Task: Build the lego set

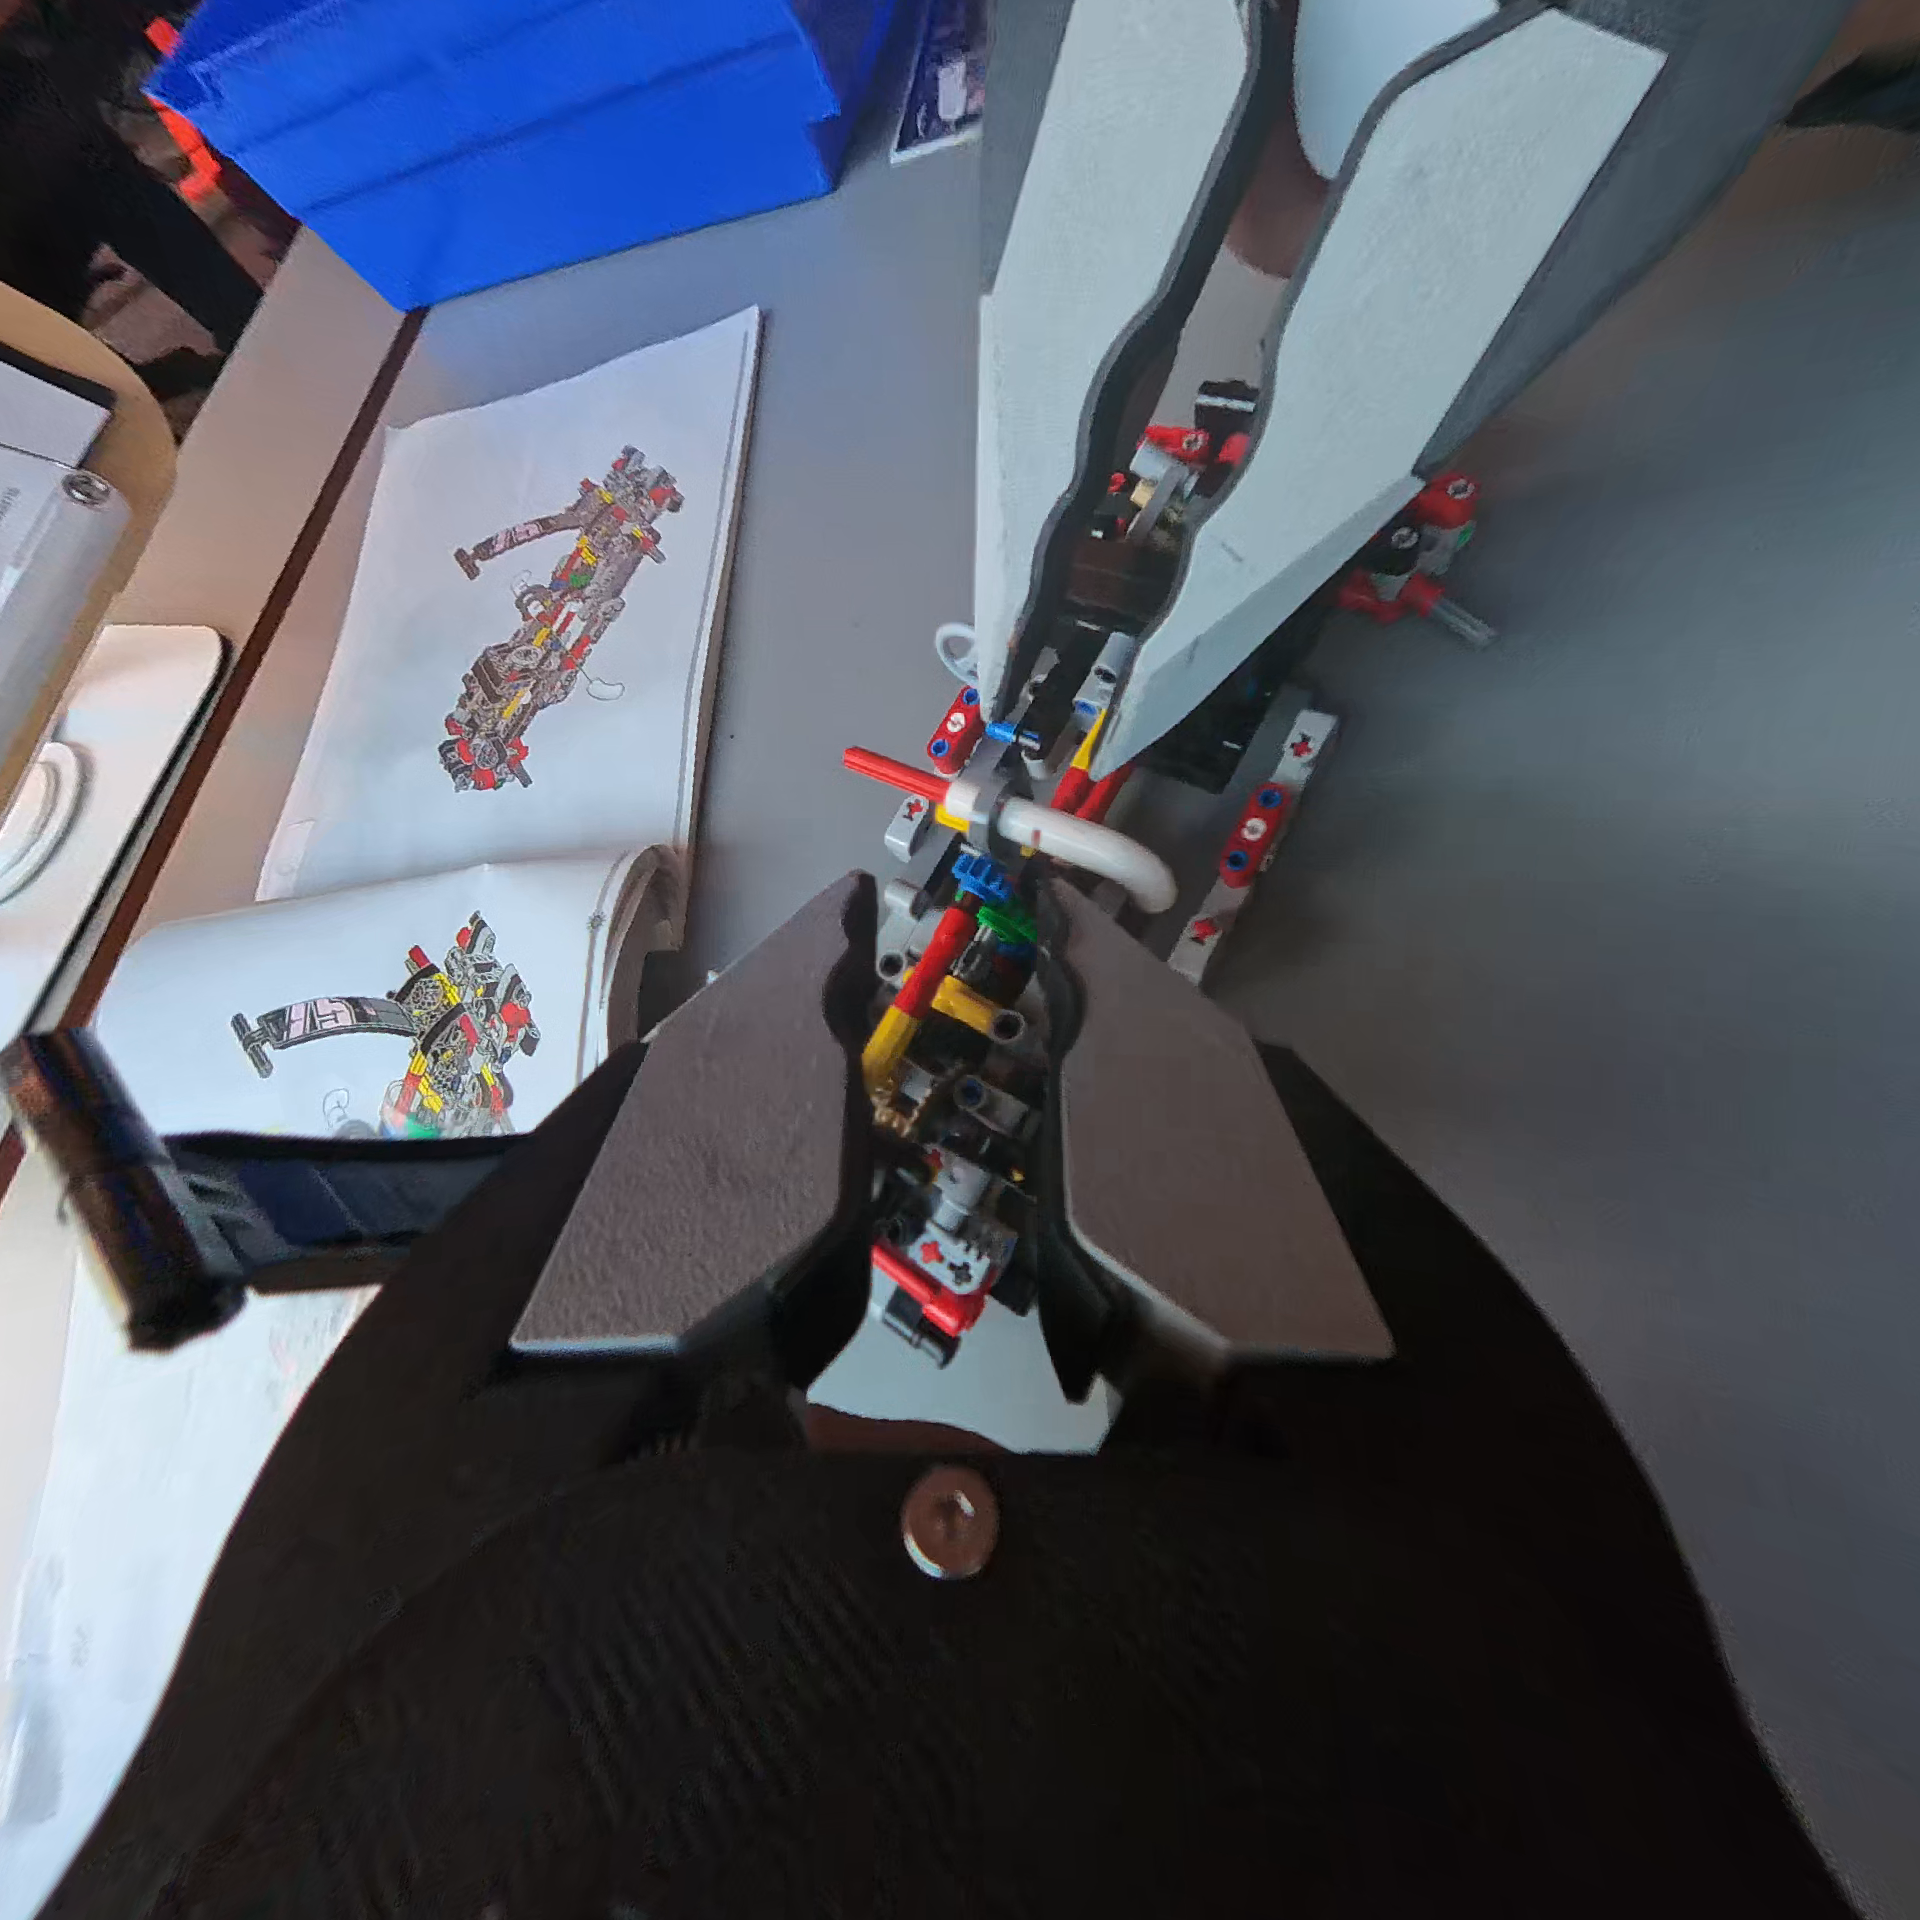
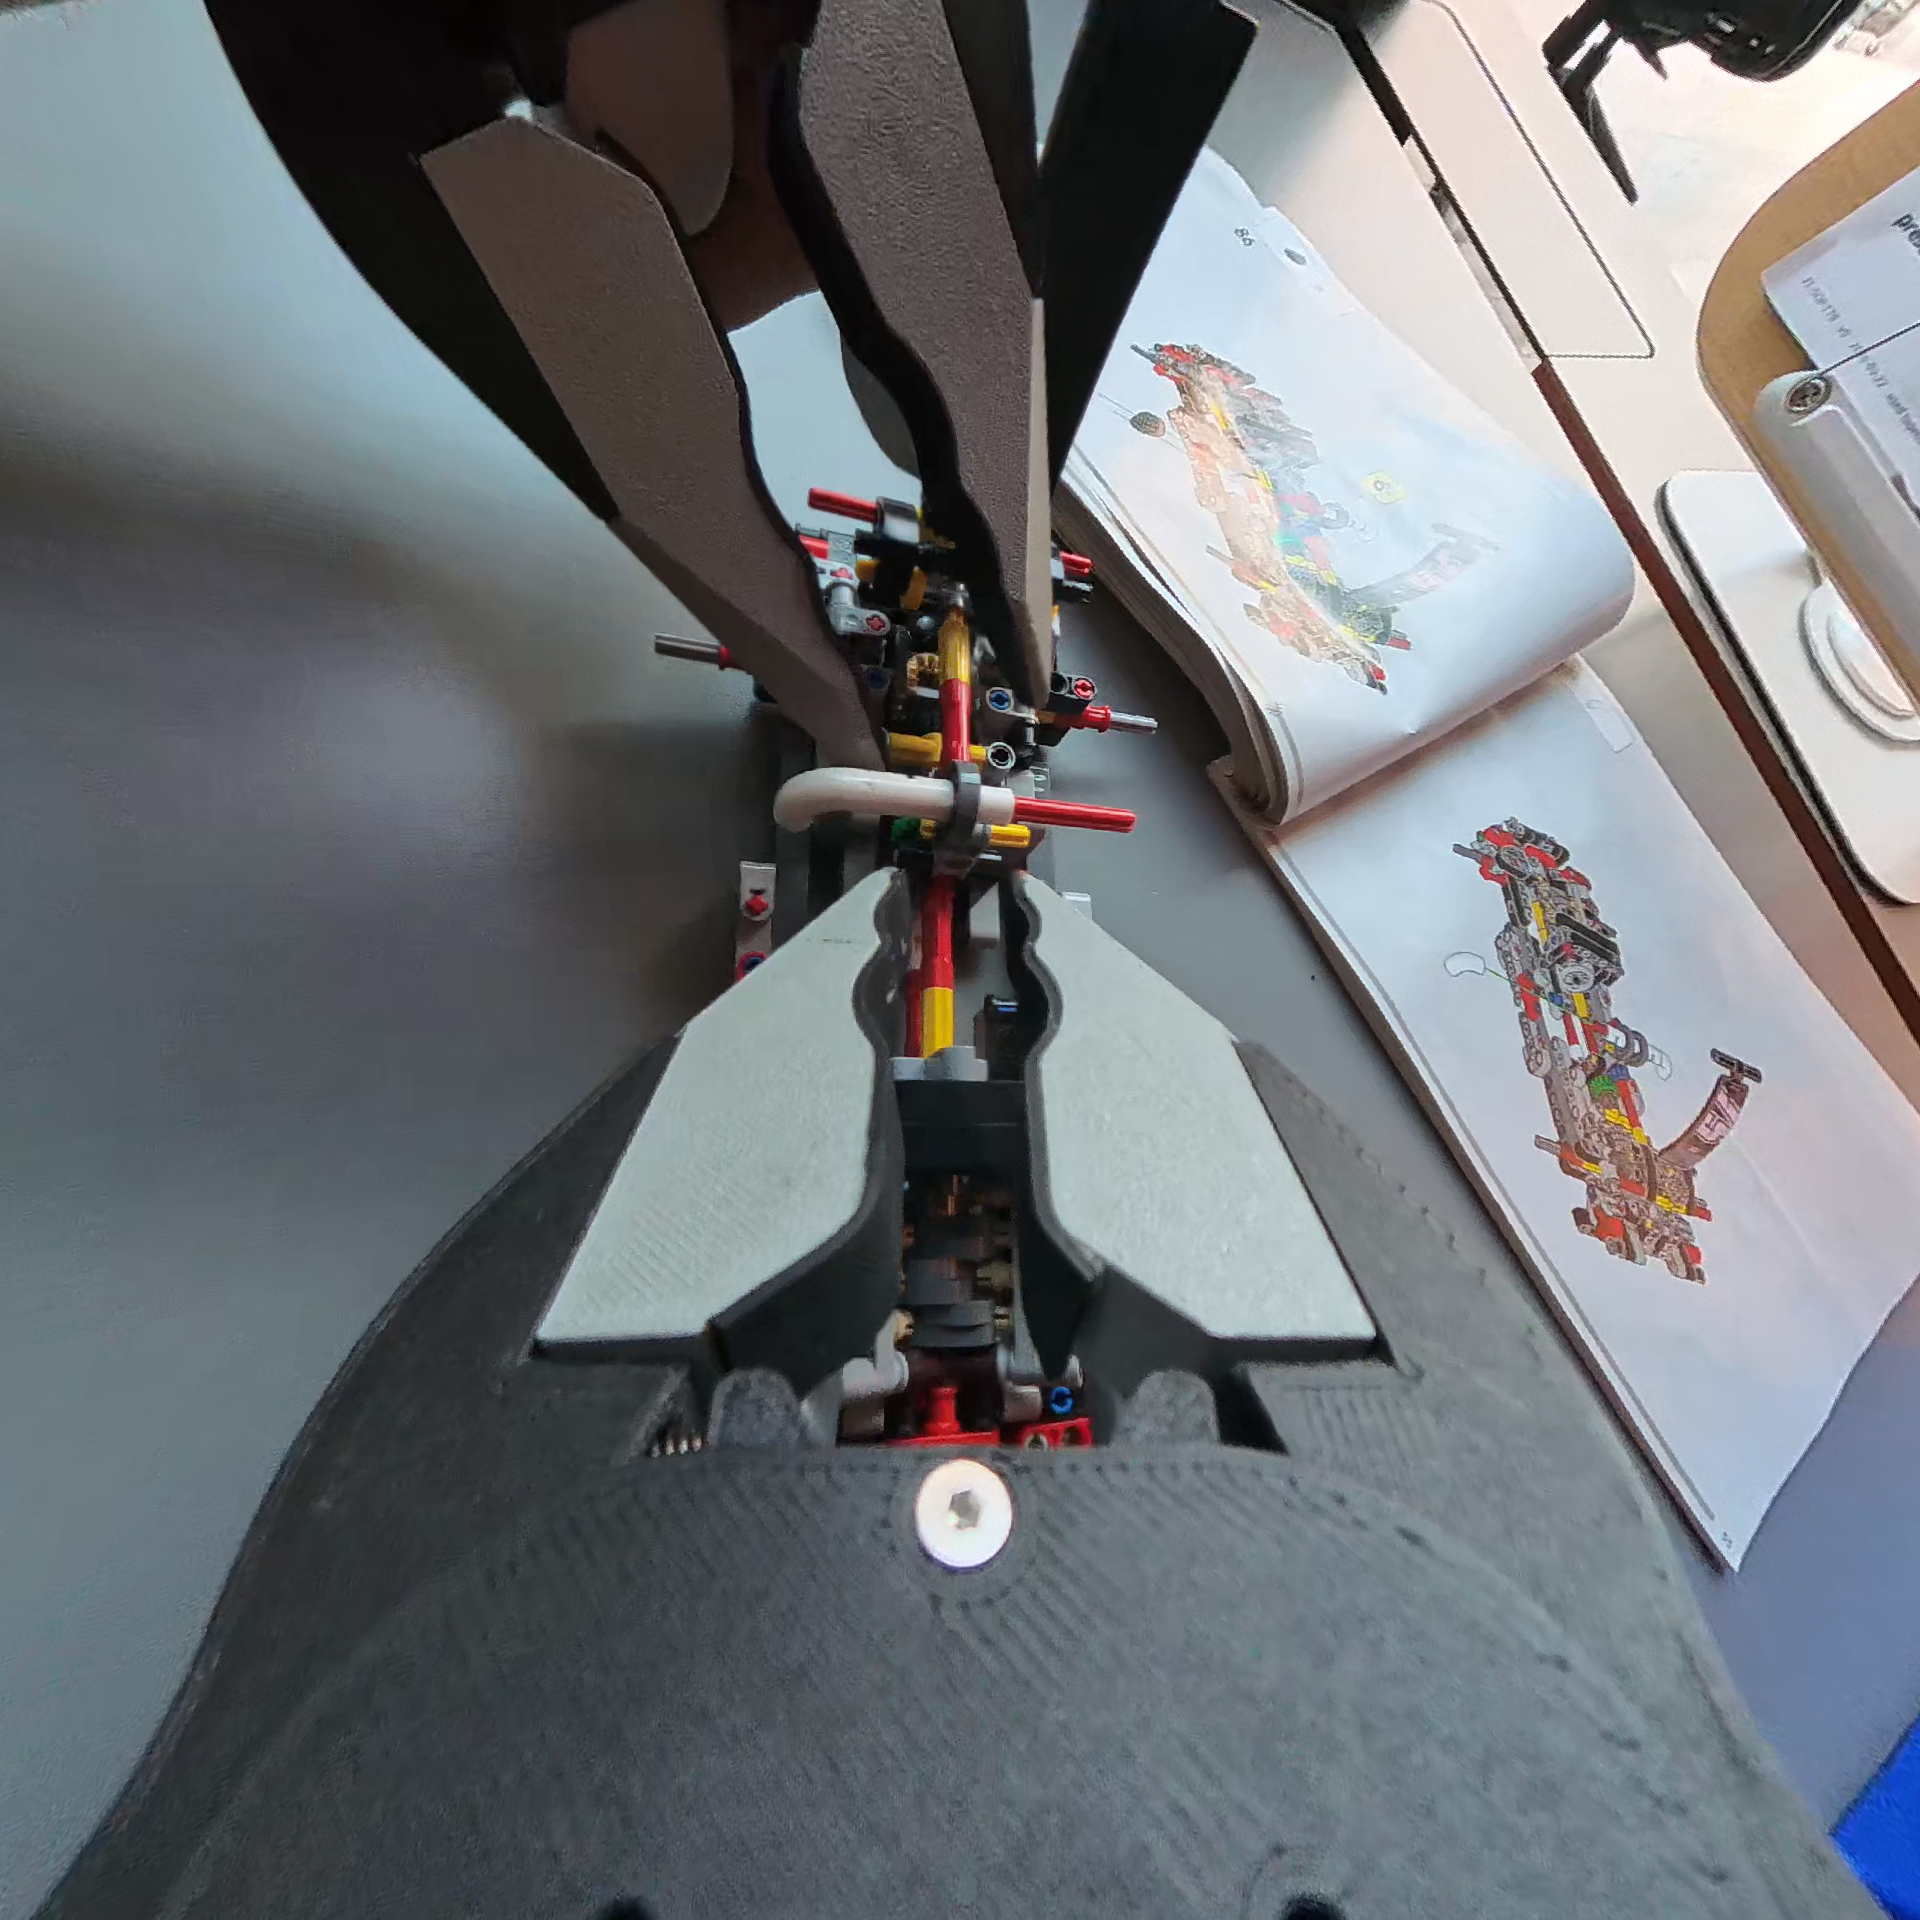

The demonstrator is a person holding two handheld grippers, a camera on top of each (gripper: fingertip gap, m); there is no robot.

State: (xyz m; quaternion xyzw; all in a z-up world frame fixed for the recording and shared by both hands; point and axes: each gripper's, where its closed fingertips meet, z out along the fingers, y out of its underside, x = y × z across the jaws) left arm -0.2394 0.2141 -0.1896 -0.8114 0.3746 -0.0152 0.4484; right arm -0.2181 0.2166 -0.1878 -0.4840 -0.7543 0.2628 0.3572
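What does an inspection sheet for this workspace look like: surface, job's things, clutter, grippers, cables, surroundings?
Surface: grey table, bare on one side.
Job's things: long brick-built vehicle chassis lying flat, with a white curved tube and red axle across it; open instruction booklet beside it.
Clutter: blue bin at the far edge.
Grippers: left gripper and right gripper straddle opposite ends of the chassis, jaws parted; pad contact cannot be told.
Cables: nothing seen.
Surroundings: adjoining light desk with a white stand base.
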